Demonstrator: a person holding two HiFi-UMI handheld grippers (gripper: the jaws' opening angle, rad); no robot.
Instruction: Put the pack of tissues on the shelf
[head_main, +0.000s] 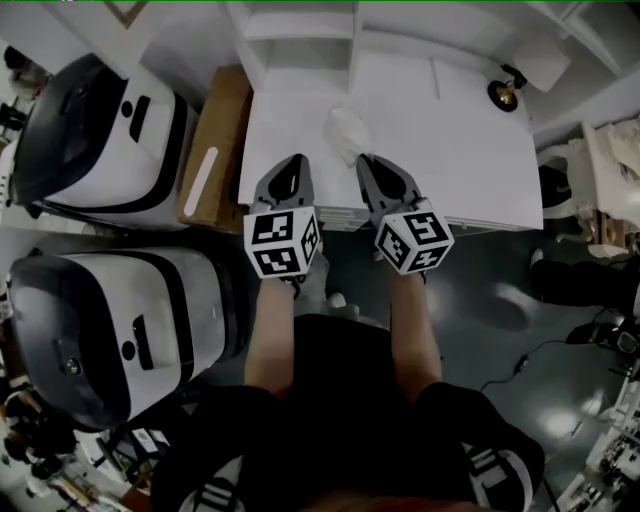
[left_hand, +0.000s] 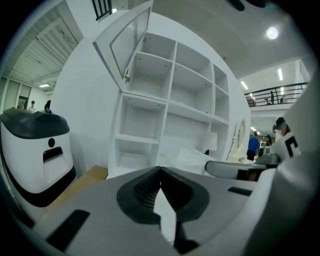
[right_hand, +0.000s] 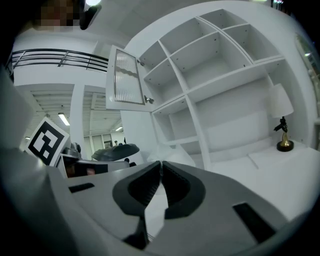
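Note:
The pack of tissues (head_main: 350, 130) is a white, crinkled soft packet lying on the white desk top (head_main: 460, 160), in front of the white open shelf unit (head_main: 300, 30). My left gripper (head_main: 297, 160) hovers over the desk's front edge, left of the pack, its jaws shut and empty. My right gripper (head_main: 367, 160) sits just short of the pack, also shut with nothing in it. In the left gripper view the pack (left_hand: 192, 156) lies ahead to the right of the shut jaws (left_hand: 160, 169). In the right gripper view the pack (right_hand: 167, 151) shows just beyond the shut tips (right_hand: 160, 162), below the shelf compartments (right_hand: 210, 85).
Two large white-and-black machines (head_main: 100, 130) (head_main: 110, 330) stand on the left. A brown board (head_main: 215, 150) lies between them and the desk. A small black-and-gold lamp (head_main: 503, 92) (right_hand: 284, 135) stands at the desk's back right. A slatted cabinet door (left_hand: 131, 40) (right_hand: 126, 77) hangs open at the shelf's upper left.

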